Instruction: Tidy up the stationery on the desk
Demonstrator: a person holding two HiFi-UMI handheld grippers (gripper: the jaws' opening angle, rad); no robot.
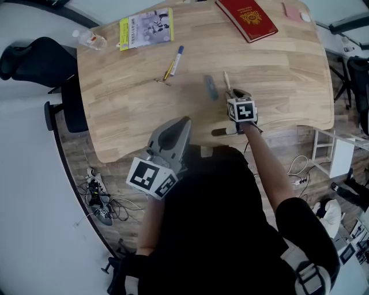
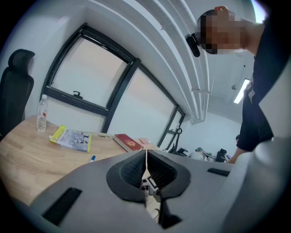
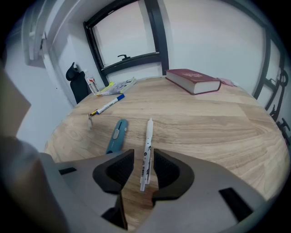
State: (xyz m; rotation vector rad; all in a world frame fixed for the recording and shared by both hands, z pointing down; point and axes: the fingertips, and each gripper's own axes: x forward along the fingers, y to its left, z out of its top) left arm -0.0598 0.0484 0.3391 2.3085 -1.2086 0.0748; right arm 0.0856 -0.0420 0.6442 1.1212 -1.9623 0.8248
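A white pen (image 3: 146,136) lies on the wooden desk (image 1: 277,75), its near end between the jaws of my right gripper (image 3: 143,155). Those jaws stand open, with a small gap on each side of the pen. From the head view the right gripper (image 1: 235,92) sits low over the pen (image 1: 226,80). Left of it lie a blue utility knife (image 3: 116,135), a blue-capped marker (image 3: 110,103) beside a yellow pen (image 1: 167,72), and a small metal clip (image 3: 90,119). My left gripper (image 1: 182,123) is shut and empty, held up near the desk's front edge.
A red book (image 1: 247,18) and a pink eraser (image 1: 291,11) lie at the far right. At the far left are a yellow-edged booklet (image 1: 146,28) and a water bottle (image 1: 90,39). A black chair (image 1: 34,60) stands off the left edge.
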